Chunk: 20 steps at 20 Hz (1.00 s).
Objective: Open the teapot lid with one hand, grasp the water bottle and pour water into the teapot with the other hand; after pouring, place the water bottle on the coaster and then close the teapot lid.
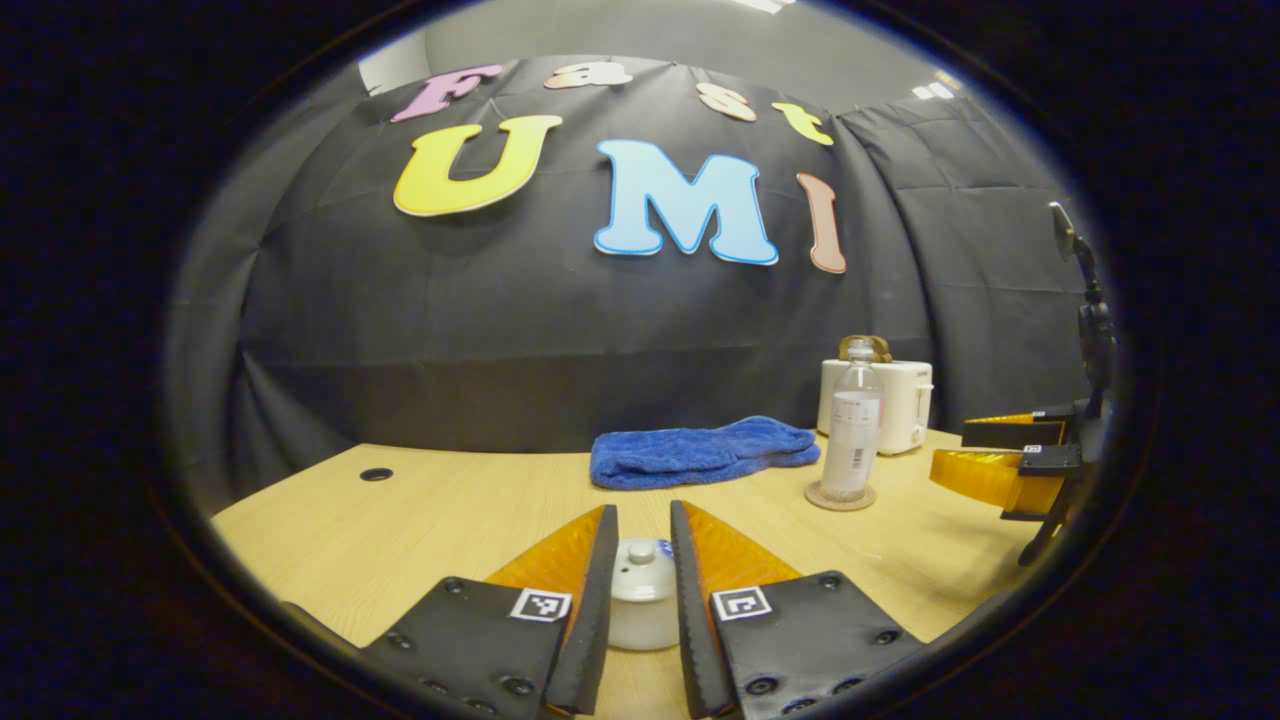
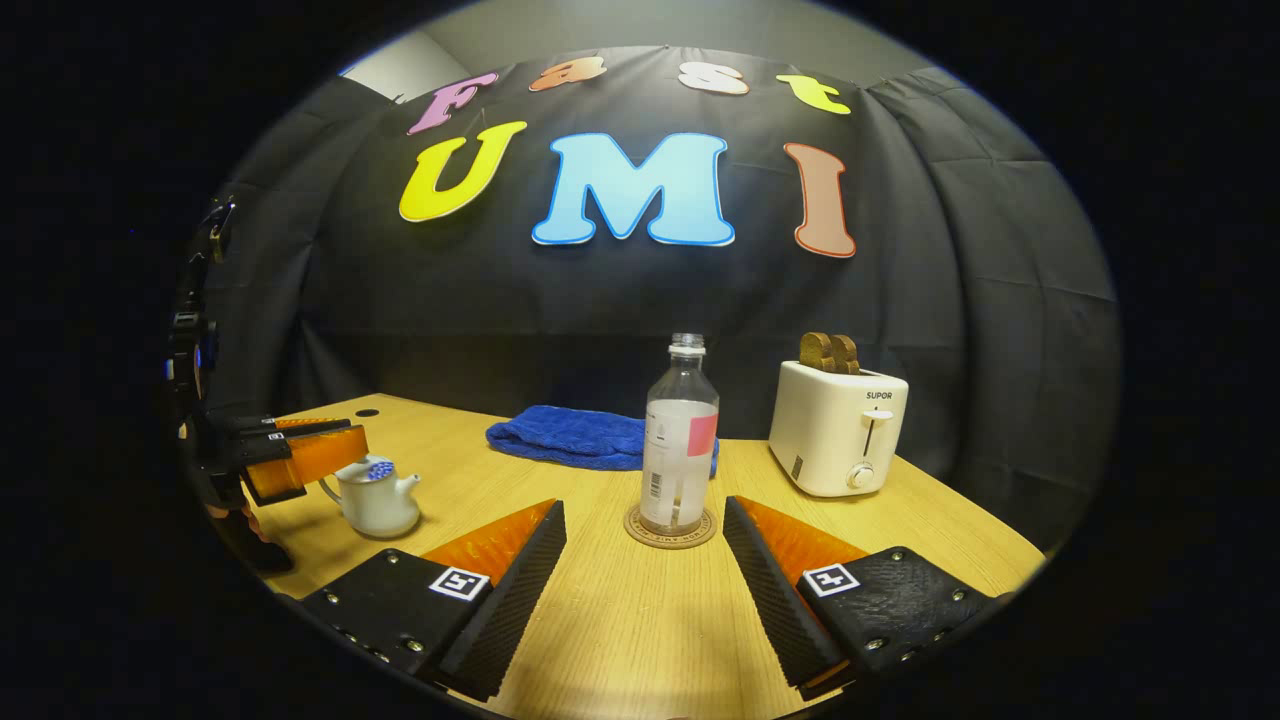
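The white teapot (image 2: 378,502) with blue marks stands on the table at the left, its lid (image 2: 377,468) on top. In the left gripper view the lid (image 1: 640,568) lies between the fingers of my left gripper (image 1: 642,540). They stand close on either side of the knob, with a thin gap on each side. The left gripper (image 2: 340,455) hovers at lid height. The capless water bottle (image 2: 680,450) stands upright on the round coaster (image 2: 670,528). My right gripper (image 2: 645,530) is wide open just in front of it, holding nothing. The bottle (image 1: 851,435), coaster (image 1: 840,497) and right gripper (image 1: 985,455) also appear in the left gripper view.
A blue towel (image 2: 575,437) lies folded at the back of the wooden table (image 2: 620,620). A white toaster (image 2: 840,425) with bread in it stands to the right of the bottle. A cable hole (image 1: 376,474) sits at the far left.
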Motion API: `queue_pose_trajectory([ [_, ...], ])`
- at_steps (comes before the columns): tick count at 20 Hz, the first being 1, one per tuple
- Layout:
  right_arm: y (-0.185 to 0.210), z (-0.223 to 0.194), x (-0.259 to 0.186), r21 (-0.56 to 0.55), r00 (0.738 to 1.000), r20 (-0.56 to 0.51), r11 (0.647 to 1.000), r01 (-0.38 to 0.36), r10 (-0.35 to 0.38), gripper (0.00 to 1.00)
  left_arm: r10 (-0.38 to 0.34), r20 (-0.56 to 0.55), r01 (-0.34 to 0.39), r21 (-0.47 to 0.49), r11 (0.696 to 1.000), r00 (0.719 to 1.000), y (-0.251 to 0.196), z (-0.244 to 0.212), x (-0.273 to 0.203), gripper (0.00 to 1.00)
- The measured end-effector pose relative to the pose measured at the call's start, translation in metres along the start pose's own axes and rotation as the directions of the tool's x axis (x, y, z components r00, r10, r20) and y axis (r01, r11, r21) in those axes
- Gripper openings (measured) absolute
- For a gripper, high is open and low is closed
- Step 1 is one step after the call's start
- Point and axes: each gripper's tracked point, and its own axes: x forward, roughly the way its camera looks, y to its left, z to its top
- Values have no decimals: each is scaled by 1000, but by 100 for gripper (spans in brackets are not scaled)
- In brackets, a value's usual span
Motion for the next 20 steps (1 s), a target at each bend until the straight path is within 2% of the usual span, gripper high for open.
queue_pose_trajectory([
  [4,16,-2,-28,-59,999,5,997,-43,43,98,25,21,-26,6,1000,999,-9,2,-28,51],
  [7,20,5,-53,-87,998,30,994,-59,62,98,17,28,-18,12,1000,999,-24,5,-46,71],
  [11,22,13,-85,-75,995,67,995,-71,76,98,21,42,-22,24,999,999,-45,8,-74,80],
  [14,20,8,-106,-78,994,78,995,-69,75,98,15,40,-16,28,999,999,-68,7,-95,82],
  [15,21,7,-112,-80,993,84,994,-74,80,98,11,44,-12,23,1000,999,-76,7,-102,89],
  [20,21,-9,-130,-61,994,66,995,-78,82,98,10,72,-10,-6,1000,997,-104,10,-129,94],
])
